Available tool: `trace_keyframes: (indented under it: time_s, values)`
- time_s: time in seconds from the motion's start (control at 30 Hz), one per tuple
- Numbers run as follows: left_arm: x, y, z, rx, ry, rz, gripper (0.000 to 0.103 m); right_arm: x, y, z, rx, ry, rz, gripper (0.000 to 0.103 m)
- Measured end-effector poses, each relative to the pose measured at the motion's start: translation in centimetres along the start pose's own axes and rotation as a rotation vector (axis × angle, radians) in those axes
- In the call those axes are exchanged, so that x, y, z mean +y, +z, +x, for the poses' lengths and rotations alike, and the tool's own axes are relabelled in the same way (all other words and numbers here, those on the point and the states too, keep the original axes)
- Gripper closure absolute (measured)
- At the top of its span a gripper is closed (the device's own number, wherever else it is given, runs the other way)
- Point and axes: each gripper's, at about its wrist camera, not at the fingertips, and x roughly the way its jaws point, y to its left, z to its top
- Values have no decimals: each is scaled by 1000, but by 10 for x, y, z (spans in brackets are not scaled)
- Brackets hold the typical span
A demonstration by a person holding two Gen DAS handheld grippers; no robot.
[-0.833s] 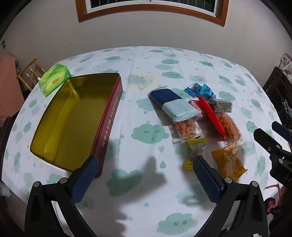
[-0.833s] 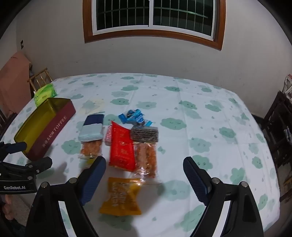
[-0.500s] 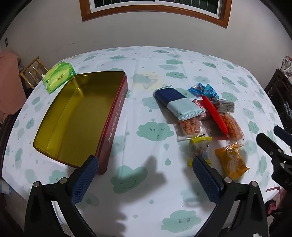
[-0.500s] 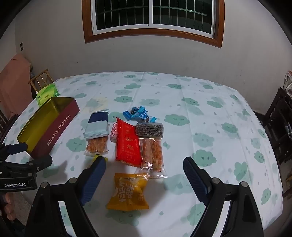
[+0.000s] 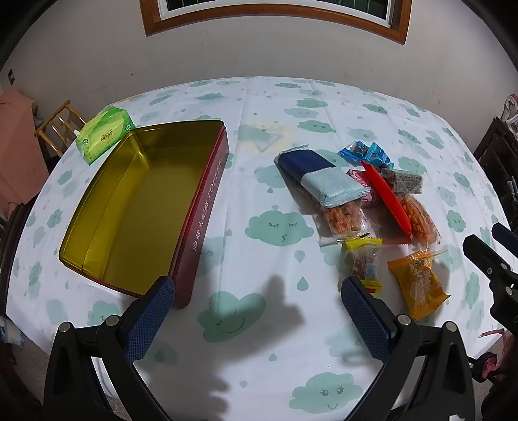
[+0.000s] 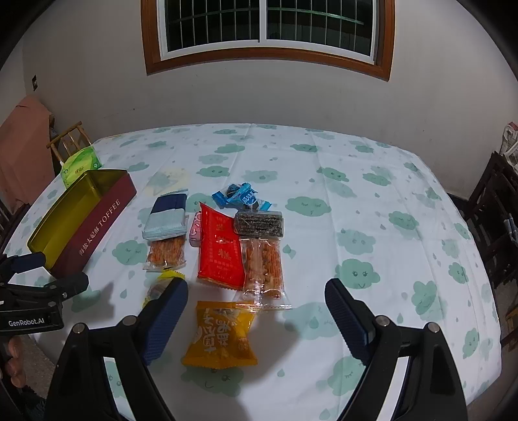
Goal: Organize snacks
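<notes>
- Right gripper (image 6: pixel 255 311), fingers spread and empty, hangs over the orange packet (image 6: pixel 221 335) at lower centre: drop straight, pinch its middle
- Left gripper (image 5: pixel 257 315) also spread, empty
- Carry to the open tin (image 5: pixel 97 207), middle left on the worktop (image 5: pixel 259 372)

This looks like a room in a home. A table (image 6: pixel 372 200) wears a cloth with smiling clouds. A window (image 6: pixel 265 29) has a brown wooden frame. A small wooden chair (image 6: pixel 69 139) stands by the wall.
</notes>
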Motion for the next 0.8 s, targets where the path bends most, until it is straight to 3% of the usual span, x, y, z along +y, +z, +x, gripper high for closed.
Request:
trace_keyframes:
  time_s: [0.8]
  values:
    - [-3, 3, 14, 35, 10, 12, 1, 0, 1, 12, 20, 7, 3, 15]
